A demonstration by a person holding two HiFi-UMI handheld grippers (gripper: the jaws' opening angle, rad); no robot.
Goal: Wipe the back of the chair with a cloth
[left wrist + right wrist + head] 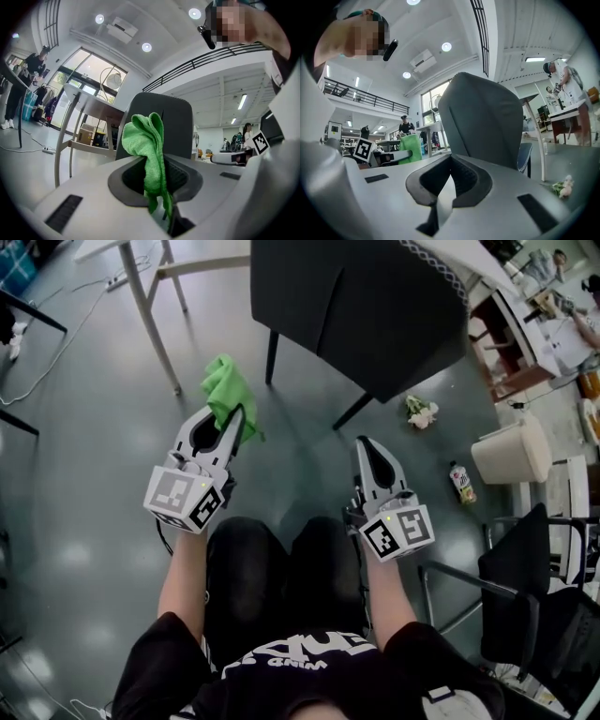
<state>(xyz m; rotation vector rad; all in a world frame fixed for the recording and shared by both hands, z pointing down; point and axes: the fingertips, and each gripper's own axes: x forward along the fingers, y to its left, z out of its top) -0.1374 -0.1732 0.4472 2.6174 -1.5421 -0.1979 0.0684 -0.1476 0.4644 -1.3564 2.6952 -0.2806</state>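
Note:
A dark grey chair (361, 306) stands ahead of me, its back (161, 124) facing both grippers and also filling the middle of the right gripper view (485, 122). My left gripper (234, 418) is shut on a bright green cloth (228, 390), which bunches up above the jaws (147, 140) a short way in front of the chair back without touching it. My right gripper (367, 448) is shut with nothing between its jaws, held level with the left one and below the chair's seat edge.
A white table's legs (150, 315) stand to the left of the chair. On the floor to the right lie a small flower bunch (421, 412), a bottle (460, 482) and a cream bin (511, 452). Another dark chair (525, 587) stands at my right.

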